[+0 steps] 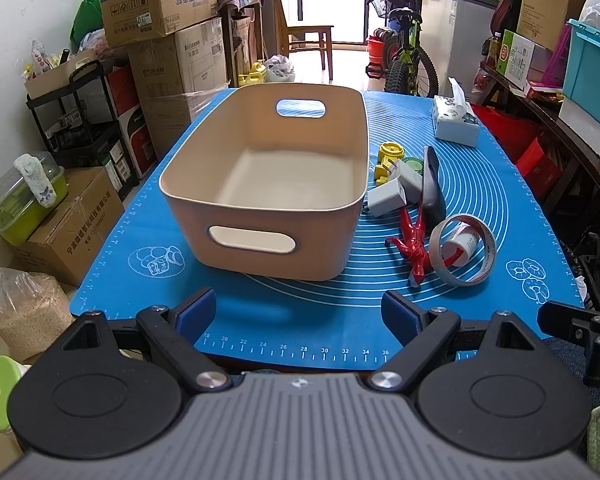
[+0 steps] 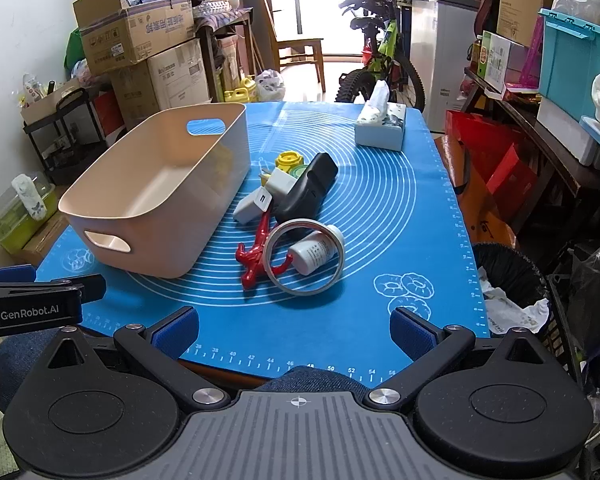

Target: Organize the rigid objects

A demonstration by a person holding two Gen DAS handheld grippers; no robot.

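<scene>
An empty beige bin (image 1: pixel 204 200) (image 2: pixel 100 216) with handle cut-outs stands on the blue mat (image 1: pixel 300 312) (image 2: pixel 380 208). To its right lies a small pile: a tape ring (image 1: pixel 486 256) (image 2: pixel 340 264) around a white bottle (image 1: pixel 462 246) (image 2: pixel 314 252), a red clamp (image 1: pixel 414 248) (image 2: pixel 256 252), a black remote-like case (image 1: pixel 432 188) (image 2: pixel 308 190), two white chargers (image 1: pixel 388 196) (image 2: pixel 252 208) and yellow pieces (image 1: pixel 388 156) (image 2: pixel 288 159). My left gripper (image 1: pixel 300 312) hangs open at the mat's near edge before the bin. My right gripper (image 2: pixel 294 330) is open and empty, short of the tape ring.
A tissue box (image 1: pixel 456 120) (image 2: pixel 380 128) sits at the mat's far right. Stacked cartons (image 1: pixel 160 4), a black cart (image 1: pixel 80 112) and a bicycle (image 2: pixel 380 56) crowd the room. A bin of rubbish (image 2: pixel 508 280) stands right of the table. The other gripper's body (image 2: pixel 28 304) shows at left.
</scene>
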